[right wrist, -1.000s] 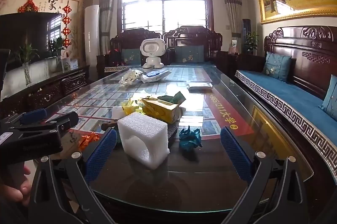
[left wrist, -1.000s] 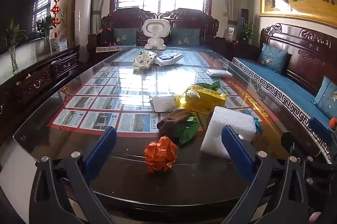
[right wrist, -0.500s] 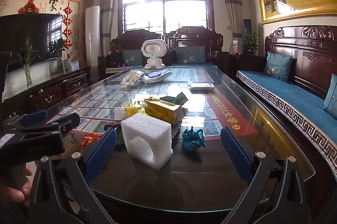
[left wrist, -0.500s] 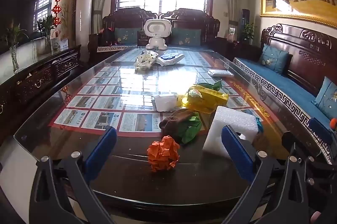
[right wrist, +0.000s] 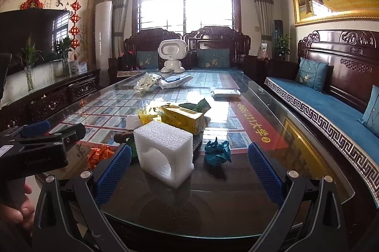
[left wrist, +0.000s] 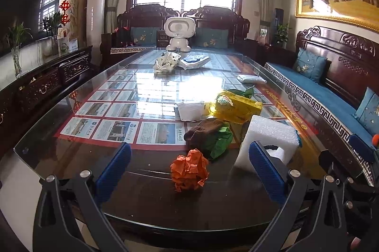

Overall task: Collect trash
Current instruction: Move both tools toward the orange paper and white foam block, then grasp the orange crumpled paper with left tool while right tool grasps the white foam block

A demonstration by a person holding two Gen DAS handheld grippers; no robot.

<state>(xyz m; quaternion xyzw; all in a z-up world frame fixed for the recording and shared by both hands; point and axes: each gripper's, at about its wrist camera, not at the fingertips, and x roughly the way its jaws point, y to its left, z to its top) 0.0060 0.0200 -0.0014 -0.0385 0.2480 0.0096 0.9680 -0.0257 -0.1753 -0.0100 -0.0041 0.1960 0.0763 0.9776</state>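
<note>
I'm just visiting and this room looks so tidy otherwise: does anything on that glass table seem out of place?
Yes. Litter clusters at the near end of the glass table: a crumpled orange paper ball, a white foam block, a crumpled teal paper and a torn yellow carton. Both claws are open, holding nothing.

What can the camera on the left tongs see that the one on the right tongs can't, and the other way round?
Only the left view shows the brown cloth and green paper plainly, and the whole orange paper ball lying in line with the open left tongs.

Only the right view shows the whole crumpled teal paper and a hand holding the left tongs.

Both show the white foam block, the yellow carton and the glass table.
</note>
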